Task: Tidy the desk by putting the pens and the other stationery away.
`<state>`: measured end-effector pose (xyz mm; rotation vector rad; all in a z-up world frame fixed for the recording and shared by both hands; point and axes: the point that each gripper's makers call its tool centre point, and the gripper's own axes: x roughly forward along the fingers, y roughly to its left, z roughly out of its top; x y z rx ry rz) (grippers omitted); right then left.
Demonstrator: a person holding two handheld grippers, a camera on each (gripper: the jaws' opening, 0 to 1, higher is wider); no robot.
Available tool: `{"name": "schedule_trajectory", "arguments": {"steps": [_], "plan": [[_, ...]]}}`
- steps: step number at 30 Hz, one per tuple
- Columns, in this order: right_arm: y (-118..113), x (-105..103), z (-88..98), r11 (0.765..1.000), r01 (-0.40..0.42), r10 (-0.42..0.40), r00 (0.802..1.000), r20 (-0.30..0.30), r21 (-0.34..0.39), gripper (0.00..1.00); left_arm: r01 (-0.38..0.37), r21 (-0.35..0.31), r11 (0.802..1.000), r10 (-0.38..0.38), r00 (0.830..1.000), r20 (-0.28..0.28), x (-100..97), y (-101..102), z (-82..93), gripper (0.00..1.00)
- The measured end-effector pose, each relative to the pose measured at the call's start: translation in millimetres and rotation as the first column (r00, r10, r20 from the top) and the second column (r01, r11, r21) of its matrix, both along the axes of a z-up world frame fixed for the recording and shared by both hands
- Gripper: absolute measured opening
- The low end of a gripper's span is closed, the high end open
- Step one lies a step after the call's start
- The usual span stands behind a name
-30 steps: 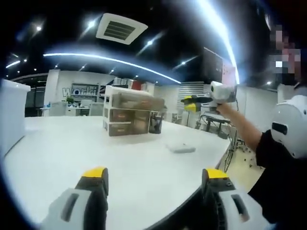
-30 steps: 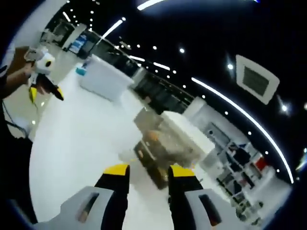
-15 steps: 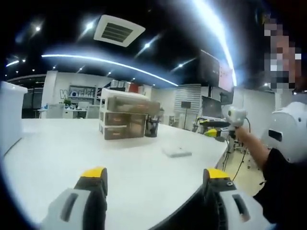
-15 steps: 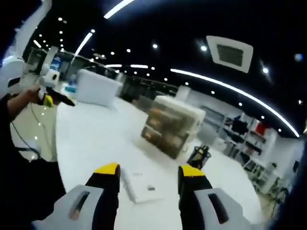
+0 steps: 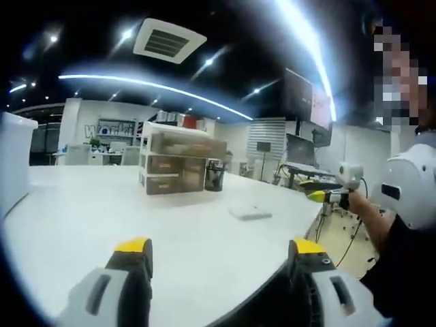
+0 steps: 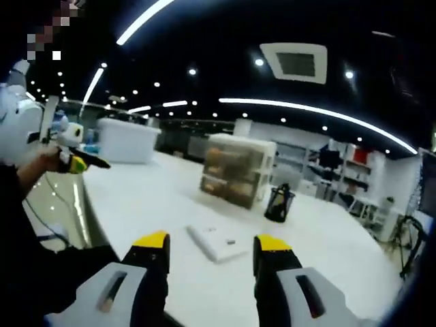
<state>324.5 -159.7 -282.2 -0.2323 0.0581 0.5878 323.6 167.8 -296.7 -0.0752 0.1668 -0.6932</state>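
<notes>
In the left gripper view the left gripper (image 5: 216, 251) rises from the bottom edge with its yellow-tipped jaws spread wide and nothing between them; it hangs over the near edge of a white desk (image 5: 102, 211); at about 11 o'clock from the jaws, far across the desk, stands a drawer unit (image 5: 174, 159) with translucent drawers; a dark mesh pen cup (image 5: 214, 177) stands just beside it on its right; whether it holds pens cannot be told; a flat white pad (image 5: 250, 213) lies near the desk's right edge at about 1 o'clock; a white bin (image 5: 15, 160) stands at 9 o'clock; the right gripper (image 5: 324, 190) shows at 3 o'clock, beyond the desk edge, in the person's hand (image 5: 343, 199); how far its jaws stand apart cannot be told from here.

In the right gripper view the right gripper (image 6: 212, 244) has its jaws well apart and empty; the pad (image 6: 218, 240) lies on the desk (image 6: 143, 201) between and just past the tips; the drawer unit (image 6: 235, 169) sits at 12 o'clock; the pen cup (image 6: 278, 204) at 1 o'clock; the bin (image 6: 127, 140) at 10 o'clock; the left gripper (image 6: 94, 163) shows at 9 o'clock, off the desk edge.
</notes>
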Motion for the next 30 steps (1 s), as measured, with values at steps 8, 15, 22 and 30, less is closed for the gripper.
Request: {"name": "schedule_trajectory", "arguments": {"steps": [8,15,22,30], "plan": [[9,2,-8.9,1.000,-0.015,0.015,1.000,-0.020,-0.001,0.46,-0.003,0.003,1.000,0.003,1.000,-0.008,1.3,0,-3.2,0.80],[12,2,-16.9,1.000,-0.023,0.022,0.999,-0.040,-0.010,0.46,0.005,0.021,1.000,-0.005,1.000,-0.016,2.7,-6,-7.6,0.80],[13,1,-21.3,0.999,-0.031,0.031,0.998,-0.050,-0.009,0.46,0.039,0.048,0.998,-0.038,0.999,-0.020,4.7,-21,-9.6,0.80],[13,-3,-25.0,0.999,-0.034,0.033,0.998,-0.060,-0.001,0.46,0.098,0.071,0.993,-0.097,0.995,-0.017,11.0,-49,-6.1,0.79]]}}
